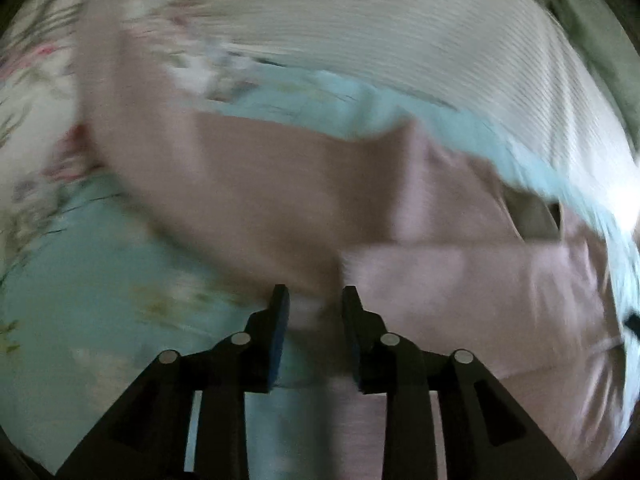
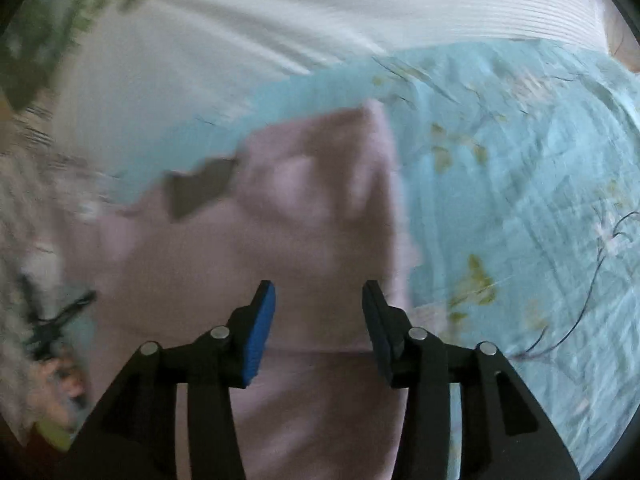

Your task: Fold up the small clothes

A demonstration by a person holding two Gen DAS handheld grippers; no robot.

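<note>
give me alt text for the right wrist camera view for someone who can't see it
The open right gripper hovers over a pale pink garment lying on a light blue floral bedsheet, nothing between its fingers. A white ribbed blanket lies beyond the sheet, and the whole picture is motion-blurred.

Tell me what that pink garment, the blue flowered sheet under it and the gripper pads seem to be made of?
The pink garment looks like soft, matte knit cloth, likely cotton: it drapes and creases without shine. The blue flowered sheet seems a thin woven fabric with a printed pattern and fine wrinkles. The pads on the right gripper look like blue foam or rubber on black plastic; blur leaves this open.
</note>
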